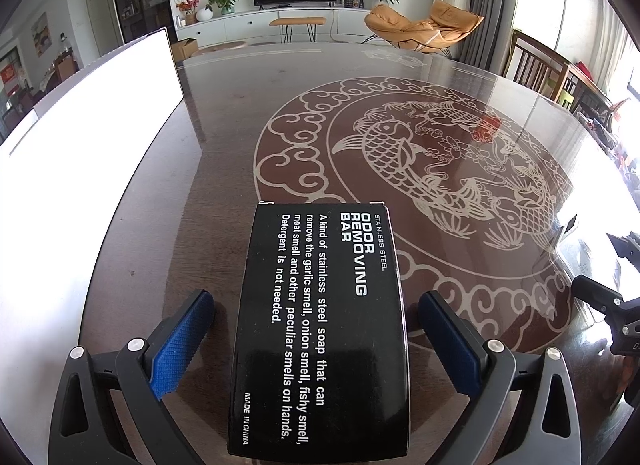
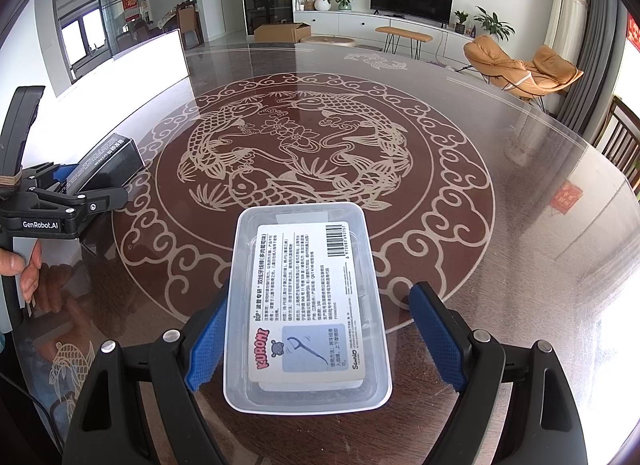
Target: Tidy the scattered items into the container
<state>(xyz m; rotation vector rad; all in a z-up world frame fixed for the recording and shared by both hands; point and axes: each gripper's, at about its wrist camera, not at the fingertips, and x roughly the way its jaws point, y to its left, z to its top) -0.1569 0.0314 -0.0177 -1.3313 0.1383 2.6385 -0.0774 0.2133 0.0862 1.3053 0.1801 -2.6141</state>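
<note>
the black odor removing bar box (image 1: 320,325) lies on the fish-patterned table (image 1: 400,137), between the spread pads of the left gripper (image 1: 316,341), which touch neither side. to the box's right, the clear floss pick case (image 2: 306,305) sits between the right gripper (image 2: 316,339) pads; left pad seems touching, right pad apart.

Black two-finger grippers (image 1: 316,345) (image 2: 320,341) with blue cross-hatched pads (image 1: 180,341), silver screws (image 2: 171,335) behind them; white "GenRobot.AI" lettering (image 2: 40,225) further back.
</note>
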